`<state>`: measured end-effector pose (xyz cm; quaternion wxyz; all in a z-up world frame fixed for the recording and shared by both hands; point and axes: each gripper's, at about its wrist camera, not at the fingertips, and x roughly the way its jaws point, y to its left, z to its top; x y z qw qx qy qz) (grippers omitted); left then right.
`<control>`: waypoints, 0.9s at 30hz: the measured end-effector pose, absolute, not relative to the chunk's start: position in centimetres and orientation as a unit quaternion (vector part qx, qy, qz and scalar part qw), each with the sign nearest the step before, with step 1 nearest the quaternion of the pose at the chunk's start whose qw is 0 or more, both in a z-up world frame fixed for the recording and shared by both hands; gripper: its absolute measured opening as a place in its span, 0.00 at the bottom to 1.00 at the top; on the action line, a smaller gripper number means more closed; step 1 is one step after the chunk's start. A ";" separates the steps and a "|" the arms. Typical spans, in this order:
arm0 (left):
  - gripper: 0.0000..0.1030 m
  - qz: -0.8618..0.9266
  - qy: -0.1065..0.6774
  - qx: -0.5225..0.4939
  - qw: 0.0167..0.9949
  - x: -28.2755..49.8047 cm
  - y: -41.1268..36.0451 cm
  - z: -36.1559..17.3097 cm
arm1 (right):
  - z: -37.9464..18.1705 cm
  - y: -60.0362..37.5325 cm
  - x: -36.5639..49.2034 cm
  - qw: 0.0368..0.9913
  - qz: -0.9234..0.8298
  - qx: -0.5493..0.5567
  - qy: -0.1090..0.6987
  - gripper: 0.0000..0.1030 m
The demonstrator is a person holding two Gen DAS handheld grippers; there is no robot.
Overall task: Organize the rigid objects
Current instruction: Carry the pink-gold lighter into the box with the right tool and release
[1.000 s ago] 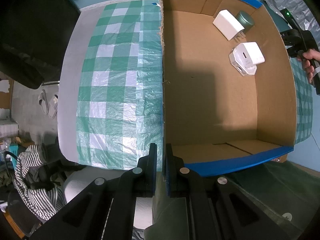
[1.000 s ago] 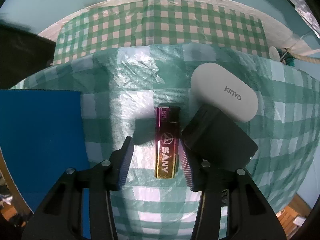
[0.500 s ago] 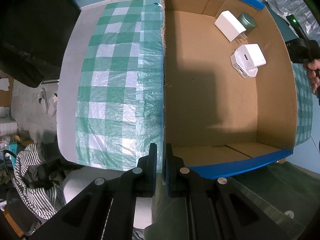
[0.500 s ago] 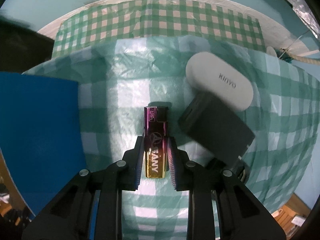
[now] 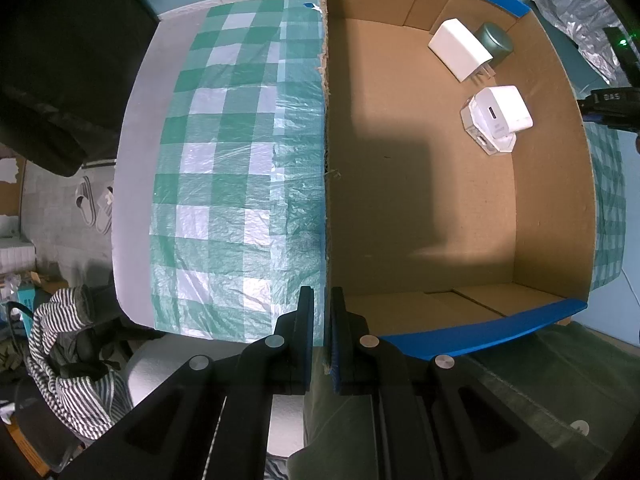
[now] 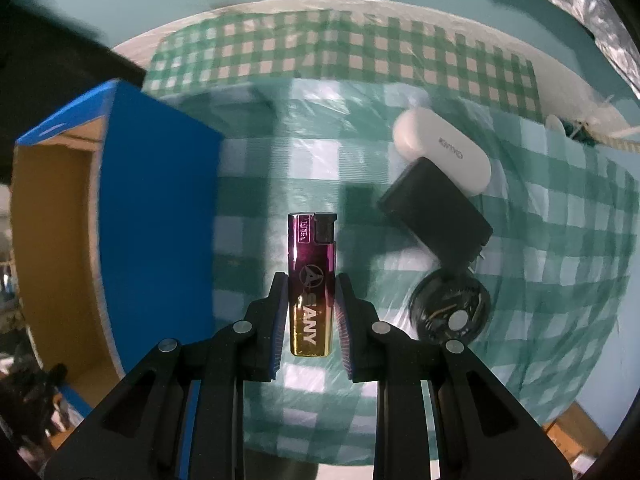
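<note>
Green-and-white checked plastic covers the table, above which the right tongs pinch a purple-to-gold metallic lighter. Left on the cloth are a white oval case, black charger and round black disc. Two white chargers and a grey cylinder already sit in the blue-edged cardboard box, whose wall the left tongs clamp.

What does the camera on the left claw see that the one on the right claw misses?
Only the left wrist view shows the box floor, with two white chargers and a grey cylinder. Only the right wrist view shows the right claw shut on a purple-gold lighter, plus a white case, black adapter and round black disc. Both show the cardboard box and the checked tablecloth.
</note>
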<state>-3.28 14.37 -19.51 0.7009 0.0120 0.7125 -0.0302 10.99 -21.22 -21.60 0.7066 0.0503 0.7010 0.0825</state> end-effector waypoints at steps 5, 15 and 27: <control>0.07 -0.030 0.713 0.011 0.701 -3.3 14.3 -19.5 | -19.4 -20.4 10.4 0.712 0.103 0.048 0.693 0.22; 0.07 -0.030 0.713 0.009 0.700 -3.3 14.3 -19.5 | -15.6 -18.5 10.7 0.725 0.138 0.042 0.673 0.22; 0.07 -0.032 0.711 0.011 0.703 -3.2 14.2 -19.5 | -13.4 -13.2 10.9 0.725 0.194 0.002 0.661 0.22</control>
